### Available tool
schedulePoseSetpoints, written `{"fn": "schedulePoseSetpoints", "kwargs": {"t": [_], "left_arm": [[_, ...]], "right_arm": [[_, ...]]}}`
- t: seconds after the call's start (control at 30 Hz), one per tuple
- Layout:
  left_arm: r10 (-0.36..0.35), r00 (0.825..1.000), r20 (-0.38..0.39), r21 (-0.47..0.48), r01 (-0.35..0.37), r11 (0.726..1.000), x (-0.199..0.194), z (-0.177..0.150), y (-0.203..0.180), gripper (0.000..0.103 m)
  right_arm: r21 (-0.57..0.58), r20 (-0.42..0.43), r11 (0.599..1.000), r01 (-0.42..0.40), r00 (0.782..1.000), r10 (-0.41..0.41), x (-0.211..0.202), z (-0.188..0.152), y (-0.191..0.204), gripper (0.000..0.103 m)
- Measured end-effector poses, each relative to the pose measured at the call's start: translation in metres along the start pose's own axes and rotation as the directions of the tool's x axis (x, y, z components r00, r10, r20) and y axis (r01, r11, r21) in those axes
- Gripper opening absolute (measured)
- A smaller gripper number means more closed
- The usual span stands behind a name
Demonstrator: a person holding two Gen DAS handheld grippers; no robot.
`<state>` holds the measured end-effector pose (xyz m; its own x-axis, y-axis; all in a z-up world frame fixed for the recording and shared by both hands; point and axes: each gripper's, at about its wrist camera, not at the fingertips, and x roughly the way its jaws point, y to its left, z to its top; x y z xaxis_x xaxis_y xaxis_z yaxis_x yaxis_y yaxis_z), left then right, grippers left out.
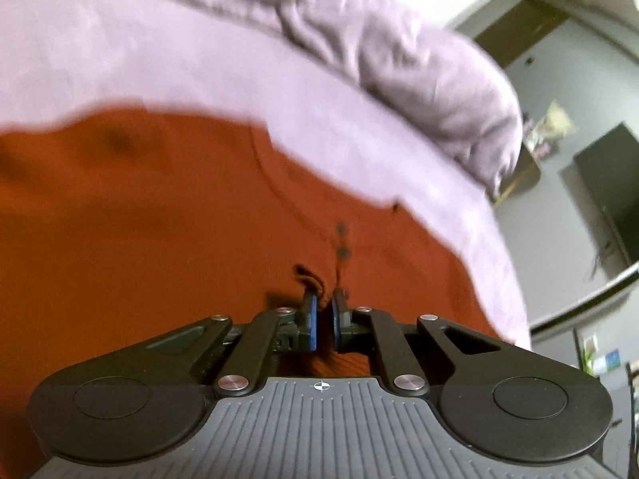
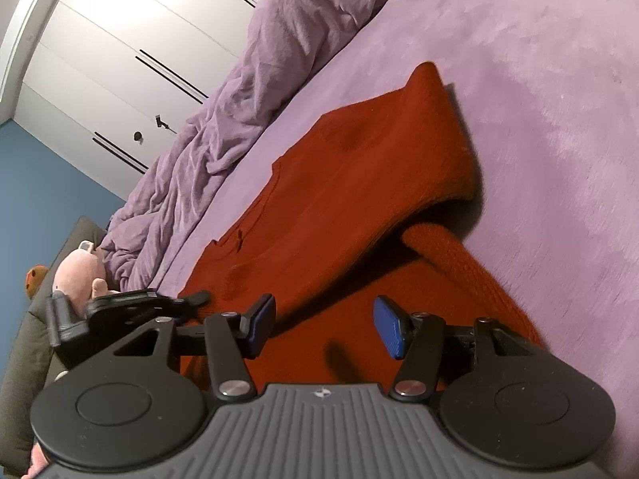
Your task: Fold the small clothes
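Note:
A rust-red knitted garment (image 1: 159,219) lies spread on a lilac bed cover (image 1: 120,40). My left gripper (image 1: 325,311) is shut on the red garment at its edge, near two dark buttons (image 1: 342,241), with a thin fold of red cloth pinched between the blue pads. In the right wrist view the red garment (image 2: 359,183) has one side folded over, and a sleeve (image 2: 459,255) sticks out from under the flap. My right gripper (image 2: 323,327) hovers open just above the near part of the cloth, nothing between its pads. The left gripper (image 2: 159,303) shows at the garment's left edge.
A crumpled lilac duvet (image 2: 223,119) is heaped along the far side of the bed cover (image 2: 539,99). A pink plush toy (image 2: 80,275) sits on a grey cushion (image 2: 24,339) to the left. White wardrobe doors (image 2: 120,40) stand behind.

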<state>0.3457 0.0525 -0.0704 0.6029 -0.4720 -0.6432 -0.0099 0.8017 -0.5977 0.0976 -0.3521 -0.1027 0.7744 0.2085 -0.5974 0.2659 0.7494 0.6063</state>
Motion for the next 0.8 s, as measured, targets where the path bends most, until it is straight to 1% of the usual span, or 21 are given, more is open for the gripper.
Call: {"fn": "schedulePoseSetpoints", "kwargs": {"t": [0.03,0.07,0.13,0.2,0.23,0.27,0.33,0.37,0.5,0.57,0.7,0.73,0.77,0.8], "left_arm": [[0.027,0.999,0.044,0.019,-0.028,0.999,-0.011,0.008,0.002,0.009],[0.080,0.992,0.098,0.060,-0.086,0.994,-0.022,0.015,0.003,0.009],[0.193,0.965,0.175,0.119,-0.215,0.969,-0.040,0.027,0.008,0.009],[0.245,0.950,0.196,0.114,-0.270,0.956,-0.052,0.035,0.019,0.009],[0.260,0.946,0.195,0.088,-0.281,0.956,-0.056,0.038,0.027,0.009],[0.260,0.947,0.188,0.062,-0.276,0.959,-0.059,0.039,0.036,0.009],[0.243,0.957,0.161,0.000,-0.246,0.969,-0.062,0.040,0.048,0.009],[0.245,0.957,0.154,-0.012,-0.246,0.969,-0.061,0.038,0.052,0.009],[0.254,0.957,0.144,-0.014,-0.254,0.967,-0.053,0.036,0.053,0.009],[0.244,0.958,0.150,-0.023,-0.243,0.970,-0.052,0.037,0.051,0.009],[0.219,0.960,0.172,-0.018,-0.219,0.976,-0.055,0.040,0.047,0.009],[0.217,0.961,0.172,-0.008,-0.219,0.976,-0.055,0.041,0.046,0.009],[0.221,0.960,0.173,-0.001,-0.224,0.974,-0.055,0.041,0.045,0.009],[0.226,0.959,0.172,0.008,-0.230,0.973,-0.054,0.041,0.043,0.009]], "right_arm": [[0.002,0.005,1.000,0.008,1.000,-0.008,0.000,0.002,-0.001,0.055],[0.000,0.011,1.000,0.015,1.000,-0.015,-0.001,0.004,-0.002,0.055],[-0.016,0.026,0.999,0.047,0.999,-0.046,-0.001,0.008,-0.002,0.054],[-0.029,0.038,0.998,0.058,0.998,-0.057,0.000,0.010,-0.001,0.054],[-0.035,0.039,0.997,0.065,0.997,-0.064,0.001,0.011,0.000,0.054],[-0.042,0.039,0.996,0.074,0.997,-0.072,0.003,0.012,0.001,0.054],[-0.053,0.044,0.995,0.080,0.996,-0.077,0.006,0.014,0.003,0.054],[-0.057,0.045,0.995,0.084,0.996,-0.082,0.007,0.014,0.004,0.054],[-0.021,0.034,0.998,0.061,0.998,-0.061,0.015,0.020,0.004,0.056],[0.004,0.035,0.999,0.045,0.998,-0.045,0.020,0.024,0.003,0.056],[0.052,0.062,0.997,0.050,0.997,-0.054,0.035,0.032,0.004,0.054],[0.069,0.063,0.996,0.049,0.997,-0.053,0.040,0.034,0.004,0.050],[0.078,0.060,0.996,0.053,0.997,-0.057,0.045,0.035,0.004,0.040],[0.074,0.053,0.995,0.071,0.996,-0.075,0.051,0.036,0.006,0.034]]}}
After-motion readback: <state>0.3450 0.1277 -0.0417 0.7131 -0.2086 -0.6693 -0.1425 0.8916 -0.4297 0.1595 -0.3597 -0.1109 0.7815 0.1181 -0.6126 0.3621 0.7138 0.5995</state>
